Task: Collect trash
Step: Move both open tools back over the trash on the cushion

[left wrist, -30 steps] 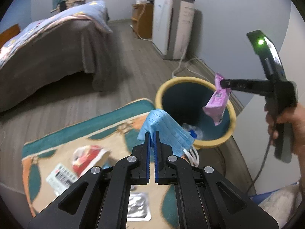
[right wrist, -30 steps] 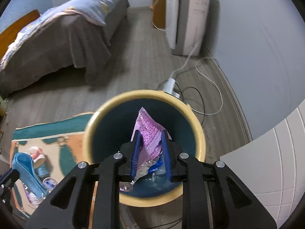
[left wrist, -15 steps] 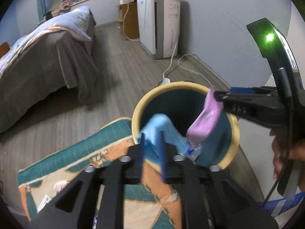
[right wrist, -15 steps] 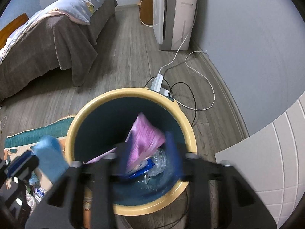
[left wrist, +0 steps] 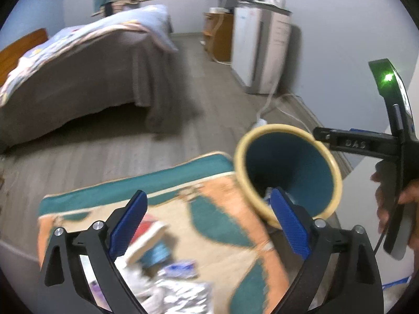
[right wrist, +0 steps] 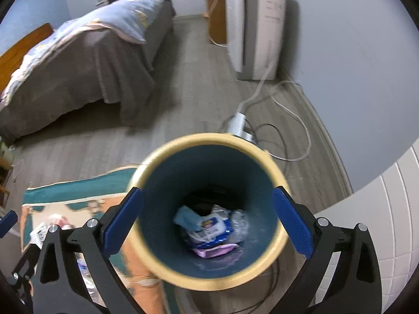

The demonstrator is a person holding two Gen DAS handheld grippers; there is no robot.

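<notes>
The blue face mask (right wrist: 187,218) and pink wrapper (right wrist: 216,250) lay inside the yellow-rimmed teal bin (right wrist: 209,141). Both claws, left (left wrist: 207,225) and right (right wrist: 207,221), had just been opening and stood wide, empty. Drop done; next, I judge, more rug (left wrist: 220,222) litter (left wrist: 180,293) at six o'clock.

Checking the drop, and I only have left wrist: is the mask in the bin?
Observer: Yes. Right wrist shows the mask lying at the bottom of the bin.
Operator: Pink wrapper too?
Observer: Yes, at the bottom, partly under a blue-and-white packet.
Operator: Right gripper empty?
Observer: Empty. Its jaws have just been opening and stand wide over the bin's mouth, with nothing between the pads.
</notes>
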